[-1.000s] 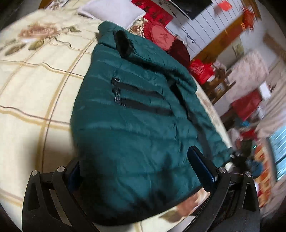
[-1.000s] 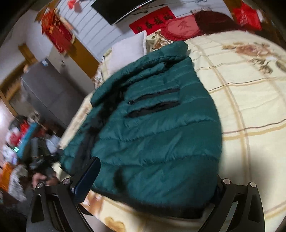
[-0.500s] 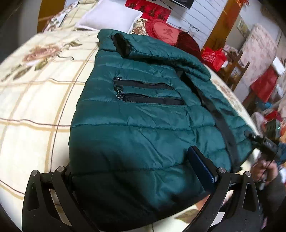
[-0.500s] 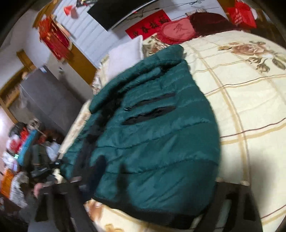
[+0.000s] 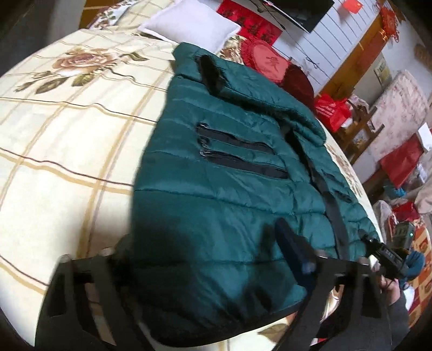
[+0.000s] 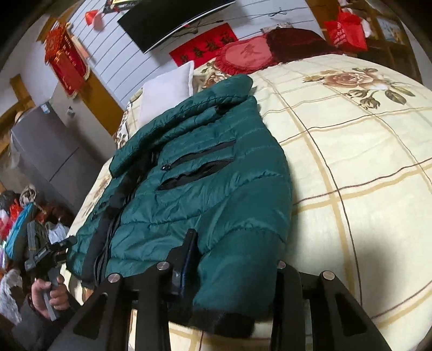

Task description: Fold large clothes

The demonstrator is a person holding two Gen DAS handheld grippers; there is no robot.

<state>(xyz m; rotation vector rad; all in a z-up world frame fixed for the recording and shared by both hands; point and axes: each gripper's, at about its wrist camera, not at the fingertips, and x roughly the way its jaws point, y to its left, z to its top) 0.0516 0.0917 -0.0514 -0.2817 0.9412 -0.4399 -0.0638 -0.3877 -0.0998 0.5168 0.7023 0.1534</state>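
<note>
- Dark green quilted puffer jacket [image 5: 216, 194] [image 6: 205, 189] is lying on the bed with the cream floral checked bedspread [image 5: 67, 129] [image 6: 351, 151], collar pointing toward the headboard end, hem down at the foot edge nearest the cameras.
- It looks folded over on itself, with two black zip pockets [image 5: 237, 156] [image 6: 197, 164] showing on top and a black zipper strip running down the side near the bed's edge.
- Left gripper [image 5: 205, 259]: fingers spread wide, straddling the hem. Whether they actually touch the fabric, I can't tell, it's pretty blurry.
- Right gripper [image 6: 235, 259]: also spread apart, with the bottom corner of the jacket bunched up between the two fingers. Not pinched as far as I can see.
- White square pillow [image 5: 189, 24] [image 6: 167, 91] and a round red fringed cushion [image 5: 267, 62] [image 6: 245, 55] sit at the head end, just past the collar.
</note>
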